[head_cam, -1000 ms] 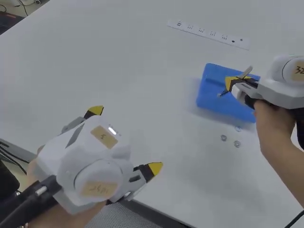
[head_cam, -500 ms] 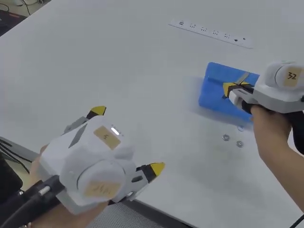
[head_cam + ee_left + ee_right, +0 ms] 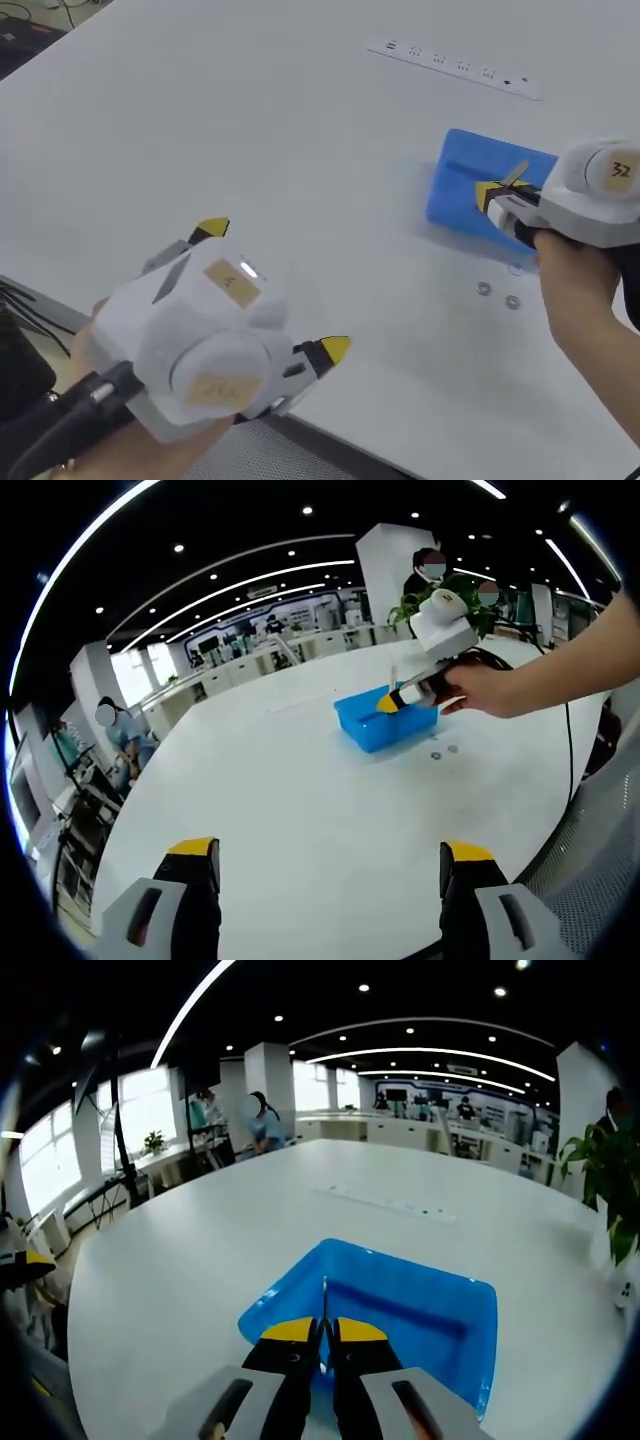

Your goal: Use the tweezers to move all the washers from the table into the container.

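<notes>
In the head view, the left gripper (image 3: 272, 289) sits low at the near edge of the white table (image 3: 300, 130), its yellow-tipped jaws spread wide with nothing between them. Well apart, at the right, a hand (image 3: 568, 285) holds the right gripper (image 3: 498, 196) over the near side of the blue container (image 3: 465, 180). Its jaws are pressed together on the tweezers (image 3: 517, 172), whose silver end sticks up past the yellow tips. Two washers (image 3: 484, 289) lie side by side on the table just beside the container's near edge, close to the hand. A fainter ring lies between them and the container, but it is too blurred to name. A white power strip (image 3: 455, 68) lies farther back on the table, apart from the container.

In the left gripper view, the two jaws rise far apart over bare table. The right gripper is across the table, above the container's rim, and the washers lie on the table just in front of the container.

In the right gripper view, the jaws are closed on the tweezers. The thin tips point forward over the inside of the container. Whether they hold a washer is too small to tell. The power strip lies beyond the container.
</notes>
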The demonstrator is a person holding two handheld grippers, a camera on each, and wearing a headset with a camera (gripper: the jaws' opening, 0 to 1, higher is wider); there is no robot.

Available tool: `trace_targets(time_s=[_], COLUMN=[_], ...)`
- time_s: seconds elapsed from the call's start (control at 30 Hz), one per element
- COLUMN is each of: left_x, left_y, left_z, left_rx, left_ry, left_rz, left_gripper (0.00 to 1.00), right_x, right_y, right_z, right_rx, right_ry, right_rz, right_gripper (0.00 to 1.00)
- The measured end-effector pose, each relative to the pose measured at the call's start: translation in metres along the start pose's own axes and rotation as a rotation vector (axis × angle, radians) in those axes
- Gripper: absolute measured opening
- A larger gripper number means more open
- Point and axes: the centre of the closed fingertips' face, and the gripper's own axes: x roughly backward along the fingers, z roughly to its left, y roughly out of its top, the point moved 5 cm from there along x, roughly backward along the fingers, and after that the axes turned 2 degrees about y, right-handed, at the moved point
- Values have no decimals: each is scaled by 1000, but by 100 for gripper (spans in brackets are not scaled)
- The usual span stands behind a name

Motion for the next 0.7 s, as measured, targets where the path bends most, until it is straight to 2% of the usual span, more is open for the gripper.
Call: trace_targets(time_s=[0.4,0.6,0.7], left_x=[-1,-1,-1], left_y=[0,0,0], left_z=[1,1,1], left_rx=[4,1,3], left_ry=[9,9,12], left_rz=[-1,-1,-3], left_gripper=[93,93,93], right_x=[-4,-4,1], right_y=[2,2,8], right_z=[-4,-6,-7], right_rx=[35,29,36], right_ry=[-9,-11,-12], right_rz=[-9,-3,-27], right_gripper=[3,4,3])
